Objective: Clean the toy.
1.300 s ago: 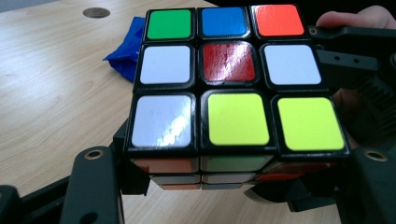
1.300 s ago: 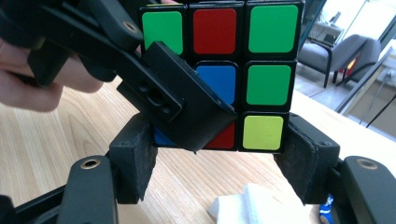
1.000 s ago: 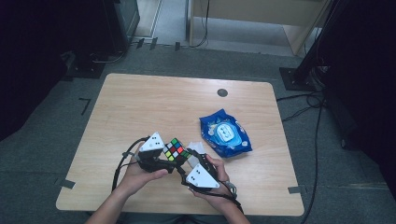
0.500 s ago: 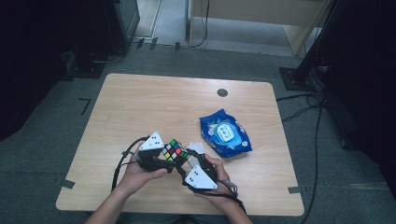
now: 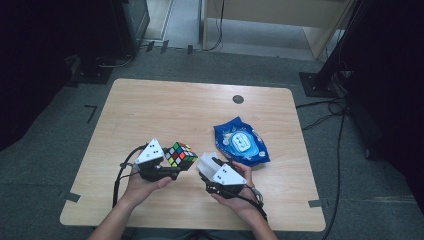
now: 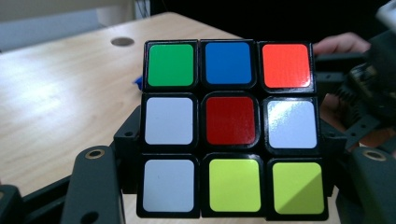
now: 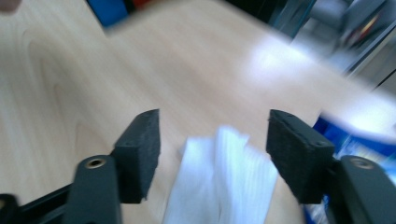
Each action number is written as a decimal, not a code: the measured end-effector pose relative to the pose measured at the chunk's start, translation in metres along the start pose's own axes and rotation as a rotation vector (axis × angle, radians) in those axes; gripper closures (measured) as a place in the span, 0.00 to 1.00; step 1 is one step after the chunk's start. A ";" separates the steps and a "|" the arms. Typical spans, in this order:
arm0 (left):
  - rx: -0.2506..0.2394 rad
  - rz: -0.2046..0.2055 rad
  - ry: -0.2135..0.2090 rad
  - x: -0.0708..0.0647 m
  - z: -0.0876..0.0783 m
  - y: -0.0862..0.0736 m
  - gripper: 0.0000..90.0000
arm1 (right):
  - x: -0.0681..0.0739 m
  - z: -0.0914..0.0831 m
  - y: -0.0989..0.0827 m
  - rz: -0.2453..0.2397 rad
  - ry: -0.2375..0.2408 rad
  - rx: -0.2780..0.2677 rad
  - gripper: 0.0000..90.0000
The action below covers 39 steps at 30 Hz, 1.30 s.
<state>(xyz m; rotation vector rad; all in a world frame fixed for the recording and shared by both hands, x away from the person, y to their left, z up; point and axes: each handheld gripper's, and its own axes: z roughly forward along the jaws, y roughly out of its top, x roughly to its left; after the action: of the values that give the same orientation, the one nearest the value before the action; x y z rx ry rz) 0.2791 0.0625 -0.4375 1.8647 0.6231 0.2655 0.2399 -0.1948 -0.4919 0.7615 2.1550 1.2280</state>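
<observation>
A scrambled Rubik's cube (image 5: pixel 181 155) is held just above the wooden table (image 5: pixel 165 110), near its front left. My left gripper (image 5: pixel 175 164) is shut on it. In the left gripper view the cube (image 6: pixel 229 126) sits between the two black jaws, its red-centred face toward the camera. My right gripper (image 5: pixel 207 169) is beside it to the right, open. Its jaws have just been closing around a white wipe (image 5: pixel 206 161) on the table. In the right gripper view the wipe (image 7: pixel 224 182) lies between the pads (image 7: pixel 140 149) with small gaps on both sides.
A blue pack of wipes (image 5: pixel 241 142) lies on the table just beyond and right of my right gripper, and its blue edge (image 7: pixel 355 135) shows in the right gripper view. A dark round cable hole (image 5: pixel 238 99) sits near the far edge. Cables trail from both grippers.
My right gripper has moved a little away from the person, over the white wipe. The left gripper and the cube have stayed in place.
</observation>
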 end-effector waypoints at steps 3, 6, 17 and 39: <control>-0.012 0.023 0.000 0.001 -0.003 0.000 0.37 | -0.008 0.004 -0.007 0.032 0.030 0.110 0.47; -0.028 0.042 -0.004 0.000 -0.004 -0.001 0.37 | -0.011 0.007 -0.012 0.068 0.046 0.168 0.53; 0.011 0.089 -0.003 -0.007 0.004 -0.005 0.37 | -0.021 0.017 -0.026 0.166 0.036 0.265 0.62; 0.058 0.140 0.010 -0.016 0.021 -0.020 0.37 | -0.024 -0.041 0.032 0.266 -0.023 -0.079 0.99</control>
<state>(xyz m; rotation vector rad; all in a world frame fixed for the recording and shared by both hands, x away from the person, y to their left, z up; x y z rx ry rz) 0.2696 0.0425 -0.4615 1.9668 0.5116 0.3517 0.2352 -0.2219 -0.4415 1.0479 2.0210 1.4196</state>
